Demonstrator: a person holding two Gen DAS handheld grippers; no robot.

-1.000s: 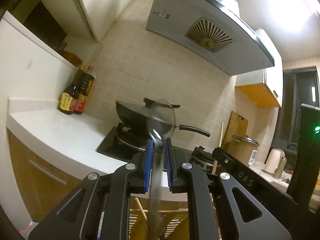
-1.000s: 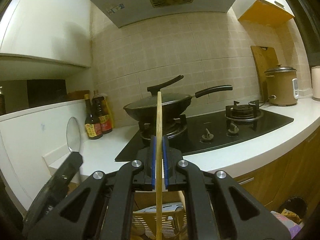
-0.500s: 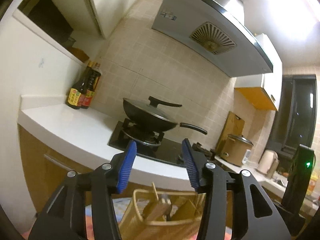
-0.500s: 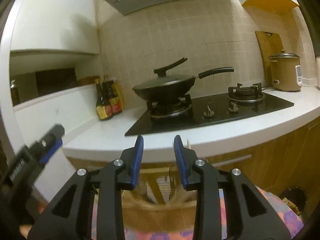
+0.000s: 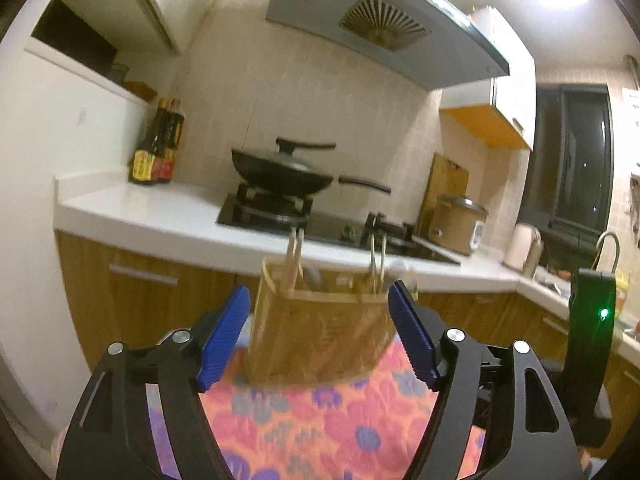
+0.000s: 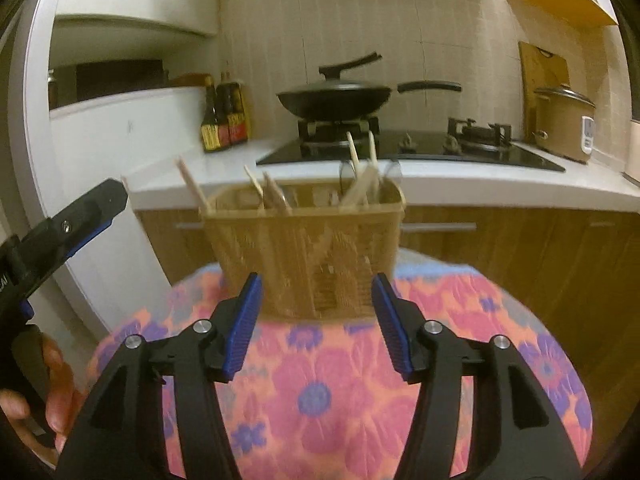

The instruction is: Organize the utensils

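Both grippers are released and hold nothing, and their jaws are opening. The left gripper [image 5: 318, 334] has its blue pads spread wide, and the wicker basket [image 5: 320, 336] stands just ahead of it, seen through the gap between the pads without touching either one. The right gripper [image 6: 316, 326] is spread somewhat less; the same basket [image 6: 308, 248] sits straight ahead of it, again clear of the pads. The basket rests on a cloth with pink and purple flowers [image 6: 320, 392] that runs under both grippers. Wooden chopsticks [image 6: 356, 176] lean out of the basket's far right part, and more wooden sticks [image 6: 192, 184] poke up at its left end; what else lies inside is too blurred to tell. To the left of the right gripper, a hand [image 6: 52, 392] grips the black handle of the other tool. Beyond the basket runs a white counter [image 5: 160, 208] with a black wok [image 5: 284, 170] on the stove and two dark sauce bottles [image 6: 224, 120] further left.
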